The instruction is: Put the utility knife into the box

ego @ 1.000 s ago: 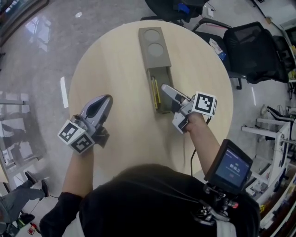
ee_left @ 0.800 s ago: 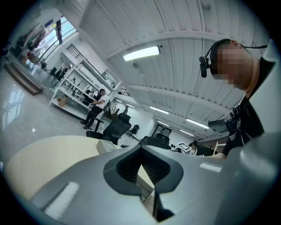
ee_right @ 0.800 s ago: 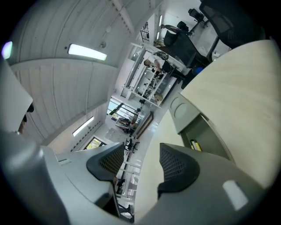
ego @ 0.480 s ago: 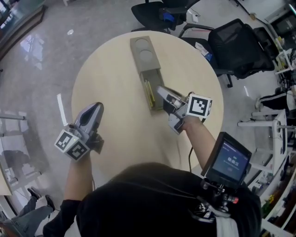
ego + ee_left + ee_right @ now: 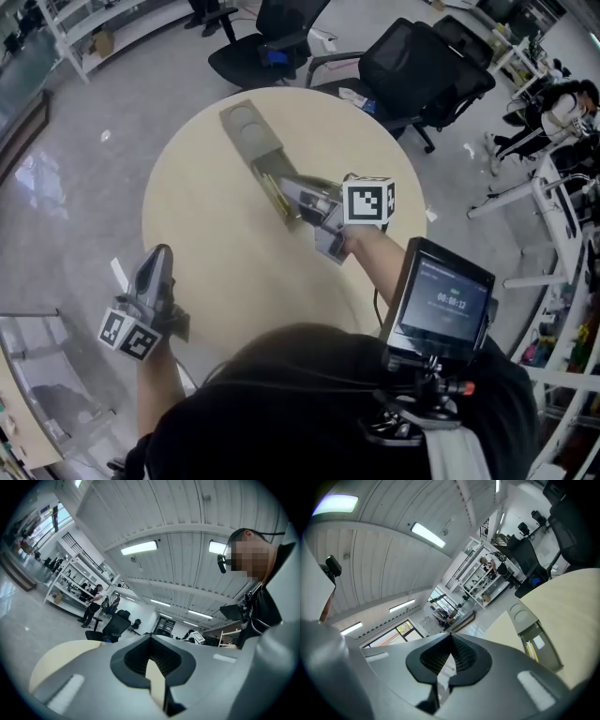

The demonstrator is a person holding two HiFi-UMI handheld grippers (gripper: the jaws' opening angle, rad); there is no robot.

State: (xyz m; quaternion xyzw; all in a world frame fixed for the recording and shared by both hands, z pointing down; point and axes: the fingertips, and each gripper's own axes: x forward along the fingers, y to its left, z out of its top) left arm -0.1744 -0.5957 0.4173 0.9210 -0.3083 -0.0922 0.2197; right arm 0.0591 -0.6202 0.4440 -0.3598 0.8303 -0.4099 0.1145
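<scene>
My left gripper (image 5: 162, 253) is closed and empty, while my right gripper (image 5: 287, 192), jaws just closed on nothing, hovers above a long grey box (image 5: 244, 124) on a round pale wooden table (image 5: 202, 216).

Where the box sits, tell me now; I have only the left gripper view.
Observer: The box lies on the far part of the round table, with its near half open.
Operator: Report what is in it.
Observer: A slim yellow-edged thing, probably the utility knife, lies along one wall of the open compartment.
Operator: Give me the right gripper.
Observer: The right gripper shows over the box's near end in the head view; its jaws have just closed, with nothing between them.
</scene>
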